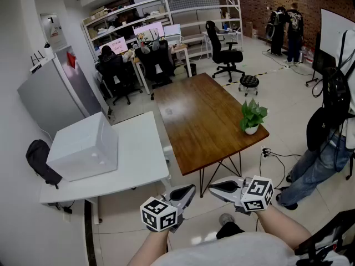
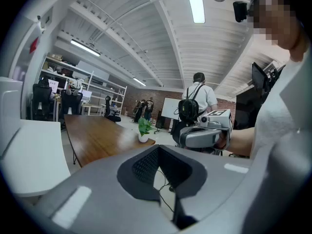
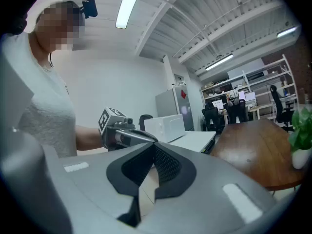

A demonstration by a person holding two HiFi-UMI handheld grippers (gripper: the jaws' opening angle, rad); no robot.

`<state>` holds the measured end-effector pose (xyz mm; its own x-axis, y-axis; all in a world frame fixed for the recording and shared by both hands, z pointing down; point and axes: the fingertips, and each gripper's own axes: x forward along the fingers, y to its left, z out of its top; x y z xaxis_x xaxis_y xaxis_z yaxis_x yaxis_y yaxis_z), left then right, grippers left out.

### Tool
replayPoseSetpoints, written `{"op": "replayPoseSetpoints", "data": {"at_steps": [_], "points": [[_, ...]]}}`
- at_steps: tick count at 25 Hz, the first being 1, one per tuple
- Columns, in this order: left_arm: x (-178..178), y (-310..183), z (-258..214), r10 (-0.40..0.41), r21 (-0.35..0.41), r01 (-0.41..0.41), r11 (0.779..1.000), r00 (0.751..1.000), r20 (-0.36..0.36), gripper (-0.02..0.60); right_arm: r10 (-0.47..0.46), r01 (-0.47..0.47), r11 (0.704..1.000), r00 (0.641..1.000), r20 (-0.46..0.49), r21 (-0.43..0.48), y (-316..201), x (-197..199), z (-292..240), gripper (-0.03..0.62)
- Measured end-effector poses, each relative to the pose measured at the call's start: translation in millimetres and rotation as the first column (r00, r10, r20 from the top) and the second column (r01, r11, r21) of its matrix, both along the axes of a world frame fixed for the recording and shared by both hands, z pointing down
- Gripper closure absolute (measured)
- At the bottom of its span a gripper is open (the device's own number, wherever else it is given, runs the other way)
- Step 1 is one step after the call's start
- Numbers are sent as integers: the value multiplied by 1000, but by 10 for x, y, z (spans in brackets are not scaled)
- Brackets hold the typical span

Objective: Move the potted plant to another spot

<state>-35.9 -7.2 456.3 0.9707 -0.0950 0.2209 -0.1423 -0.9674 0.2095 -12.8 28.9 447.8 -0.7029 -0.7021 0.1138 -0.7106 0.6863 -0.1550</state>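
Note:
A small green potted plant (image 1: 252, 117) in a white pot stands near the right front corner of the brown wooden table (image 1: 194, 121). It also shows as the plant (image 2: 144, 128) far off in the left gripper view, and as the plant (image 3: 302, 140) at the right edge of the right gripper view. Both grippers hover low in front of me, short of the table and well apart from the plant. My left gripper (image 1: 187, 192) and right gripper (image 1: 217, 186) point toward each other. Each has its jaws together with nothing held.
A white table (image 1: 133, 165) with a white box (image 1: 83, 146) stands left of the wooden one. A person with a backpack (image 1: 333, 126) stands at the right, near the plant's corner. A black stool (image 1: 249, 82), office chairs and desks lie beyond.

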Motion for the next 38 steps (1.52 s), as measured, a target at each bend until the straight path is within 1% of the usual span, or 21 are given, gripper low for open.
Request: {"op": "replayPoseSetpoints", "data": {"at_steps": [5,9,13,16,17,19,20,22,25,27,30,32,38], "points": [[415,-340,103,3,-8,-3,1000,1000,12,586,11,-11,1000,1000,-25,0,-363,408,85,588],[949,-629,252,35,-32,-34,999,999,22,586,47,-47,999,999,-28,-20,-655,938,232,588],[1538,-937,402,72,-50,-69,996,996,53,588,81,-83,995,996,-28,-54,-931,1540,394,585],[1948,-1155,477,96,-74,-91,993,993,68,588,103,-105,992,994,-35,-77,-1094,2007,494,562],[2072,-1224,497,104,-76,-98,992,992,76,588,105,-108,990,994,-30,-92,-1129,2172,548,545],[2275,-1367,545,106,-79,-99,992,990,95,588,121,-122,984,993,-9,-128,-1174,2526,680,510],[2346,-1440,574,100,-84,-91,992,990,104,588,140,-139,980,990,-5,-144,-1189,2705,752,503],[2442,-1573,635,84,-99,-73,992,989,118,588,186,-188,969,982,-29,-162,-1224,3042,903,490],[2548,-1695,778,77,-117,-60,991,986,145,588,242,-257,950,965,-97,-180,-1305,3473,1156,462],[2583,-1741,904,73,-140,-50,989,984,164,588,274,-289,937,956,-102,-196,-1378,3689,1276,435],[2529,-1729,1060,65,-189,-30,982,981,182,588,295,-312,923,950,-106,-225,-1432,3829,1404,422],[2485,-1729,1125,71,-208,-30,978,979,191,588,312,-330,914,944,-109,-237,-1468,3887,1446,421],[2377,-1783,1239,83,-227,-32,973,973,217,588,423,-443,867,896,-136,-227,-1538,4142,1508,385]]}}
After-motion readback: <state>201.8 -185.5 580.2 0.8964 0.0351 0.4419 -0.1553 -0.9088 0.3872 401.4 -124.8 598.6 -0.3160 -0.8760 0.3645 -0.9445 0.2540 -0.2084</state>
